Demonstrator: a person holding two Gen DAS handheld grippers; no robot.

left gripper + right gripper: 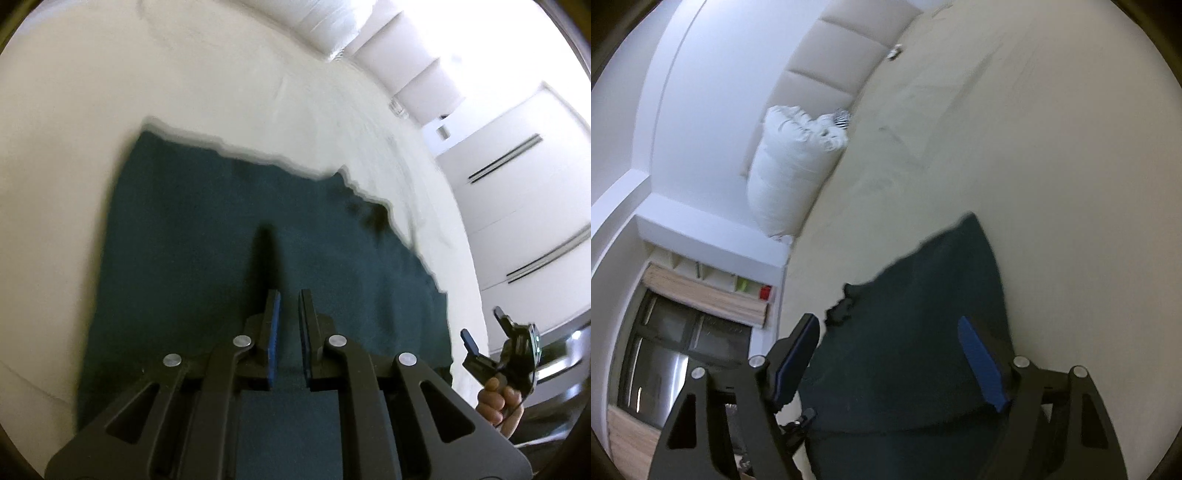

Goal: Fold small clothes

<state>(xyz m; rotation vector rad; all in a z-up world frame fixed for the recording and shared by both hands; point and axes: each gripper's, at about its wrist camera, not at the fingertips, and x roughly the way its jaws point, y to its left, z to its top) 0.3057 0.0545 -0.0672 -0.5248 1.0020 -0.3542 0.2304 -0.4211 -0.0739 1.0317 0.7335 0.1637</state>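
Note:
A dark teal garment (207,236) lies flat on a cream bed sheet (110,74). My left gripper (289,301) hovers over its near middle; the blue-padded fingers stand a narrow gap apart and hold nothing. My right gripper (890,328) is wide open over the garment's right part (916,332), empty. It also shows in the left wrist view (480,326), off the garment's right edge, held by a hand. The garment's far edge is jagged, with a dark rumpled spot (373,216) near the right corner.
A white pillow (790,173) leans on the padded headboard (834,62) at the bed's far side. Past the bed's edge are a window with a blind (701,295), shelves and a wooden floor. A white wall (517,184) lies to the right.

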